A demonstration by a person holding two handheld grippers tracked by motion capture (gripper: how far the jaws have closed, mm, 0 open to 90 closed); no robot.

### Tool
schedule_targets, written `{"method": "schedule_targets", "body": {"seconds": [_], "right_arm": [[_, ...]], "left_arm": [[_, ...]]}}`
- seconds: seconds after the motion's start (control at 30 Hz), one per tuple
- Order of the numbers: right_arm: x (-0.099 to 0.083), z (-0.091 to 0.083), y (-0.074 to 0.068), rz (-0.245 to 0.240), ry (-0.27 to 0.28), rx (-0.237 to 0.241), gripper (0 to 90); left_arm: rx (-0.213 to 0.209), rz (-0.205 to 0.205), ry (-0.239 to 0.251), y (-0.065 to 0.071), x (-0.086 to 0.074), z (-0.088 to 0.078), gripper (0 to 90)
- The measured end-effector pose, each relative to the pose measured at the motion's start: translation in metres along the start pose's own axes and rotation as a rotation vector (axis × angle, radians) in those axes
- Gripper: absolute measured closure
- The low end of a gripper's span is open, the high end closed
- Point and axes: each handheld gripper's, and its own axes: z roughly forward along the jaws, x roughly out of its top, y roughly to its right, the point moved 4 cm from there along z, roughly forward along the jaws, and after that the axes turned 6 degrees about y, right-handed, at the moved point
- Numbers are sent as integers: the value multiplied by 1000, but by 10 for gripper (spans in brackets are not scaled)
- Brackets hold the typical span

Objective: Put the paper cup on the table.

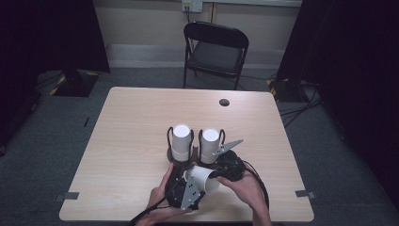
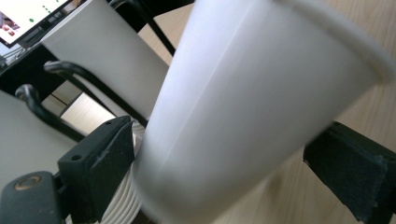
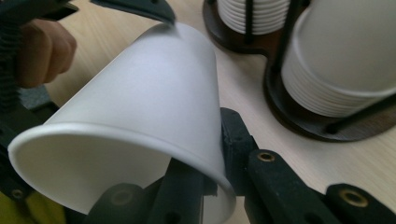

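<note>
The white paper cup [image 1: 205, 179] lies tilted above the table's near edge, between both grippers; the right gripper [image 3: 212, 175] is clamped on its rim wall, one jaw inside the mouth, one outside; the left gripper [image 2: 224, 172] stands wide, jaws either side of the cup's body without pressing. The high view adds two cup stacks [image 1: 181, 141] in a dark wire holder [image 1: 195, 162] just beyond, on the wooden table [image 1: 131, 122].
</note>
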Motion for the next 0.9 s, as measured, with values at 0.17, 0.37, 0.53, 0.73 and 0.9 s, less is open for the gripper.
{"method": "schedule_targets", "body": {"seconds": [0.17,0.37,0.53,0.73,0.9], "right_arm": [[3,3,-1,-2,-4,-3,874],[6,6,-2,-1,9,1,886],[6,12,-3,-10,3,8,891],[7,13,-5,-1,11,23,893],[7,16,-10,-7,5,29,890]], "left_arm": [[-13,-13,31,2,1,-1,145],[-15,-22,62,4,5,-3,197],[-18,-25,63,5,7,-3,213],[-17,-55,94,4,10,-3,200],[3,-39,84,4,13,-1,189]]}}
